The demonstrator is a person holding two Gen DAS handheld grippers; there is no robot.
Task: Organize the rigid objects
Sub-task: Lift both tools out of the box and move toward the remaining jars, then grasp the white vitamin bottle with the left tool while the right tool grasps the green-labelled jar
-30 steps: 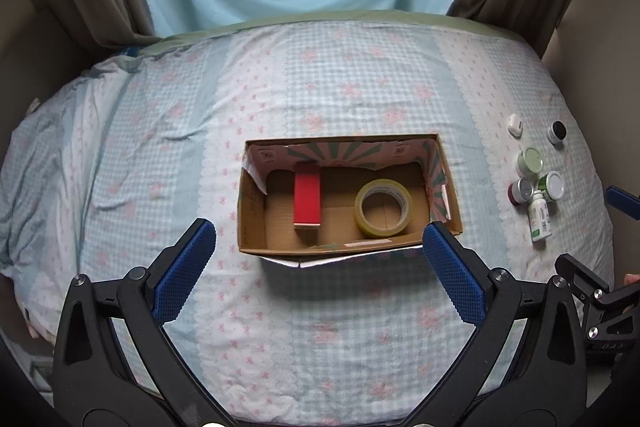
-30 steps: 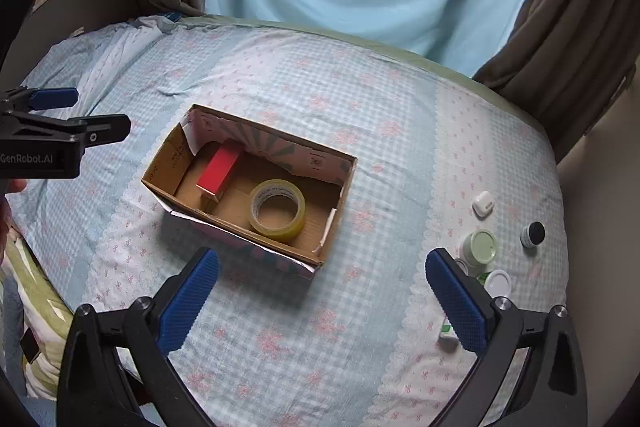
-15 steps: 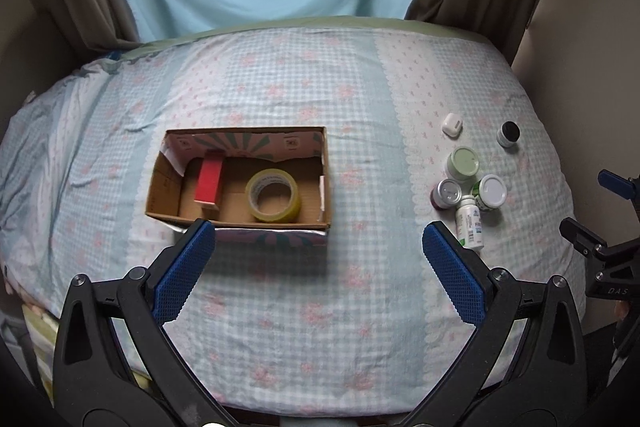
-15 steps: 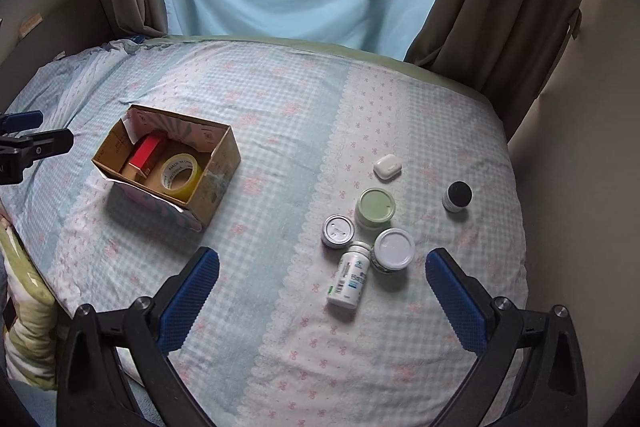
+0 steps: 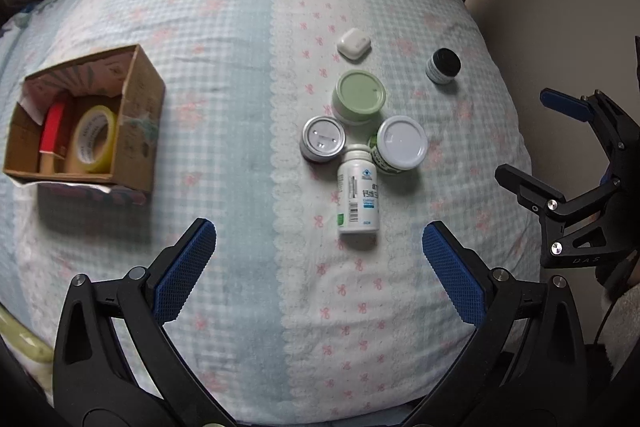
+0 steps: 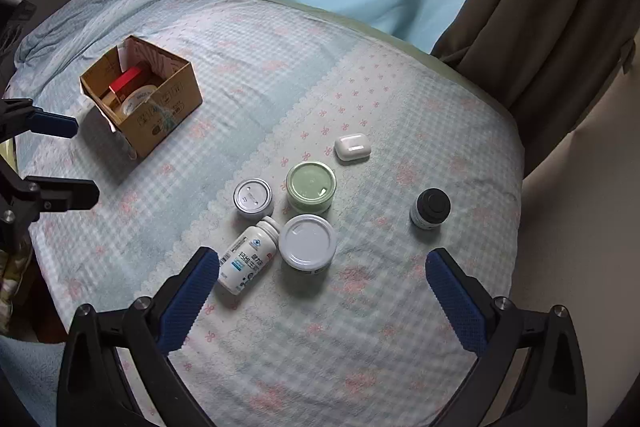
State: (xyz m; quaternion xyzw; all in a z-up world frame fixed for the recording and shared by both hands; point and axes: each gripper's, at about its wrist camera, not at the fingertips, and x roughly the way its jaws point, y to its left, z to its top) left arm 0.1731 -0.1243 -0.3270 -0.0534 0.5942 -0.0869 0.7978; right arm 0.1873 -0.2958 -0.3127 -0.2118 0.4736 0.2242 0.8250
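Both grippers are spread wide and hold nothing. The left gripper (image 5: 319, 257) hovers over the bed (image 5: 224, 27), and the right gripper (image 6: 322, 285) does the same from the other side.

Just ahead of the left gripper's jaws lies one white pill bottle (image 5: 358, 193) on its side. Touching its cap end, a little farther out, stand three containers: a small silver-lidded tin (image 5: 323, 139), a white-lidded jar (image 5: 400, 145) and a green-lidded jar (image 5: 359, 98). Beyond those sits one white earbud case (image 5: 354, 44), and off to the far right one small black-capped jar (image 5: 443, 66), well apart from the cluster. That makes six loose things.

Far to the left of the left gripper is one cardboard box (image 5: 136, 131) holding two things: a red box (image 5: 52, 129) and a roll of yellow tape (image 5: 94, 139).

So, by my judgement, the sorting is about a quarter done: two packed, six left, with the pill bottle nearest to hand.
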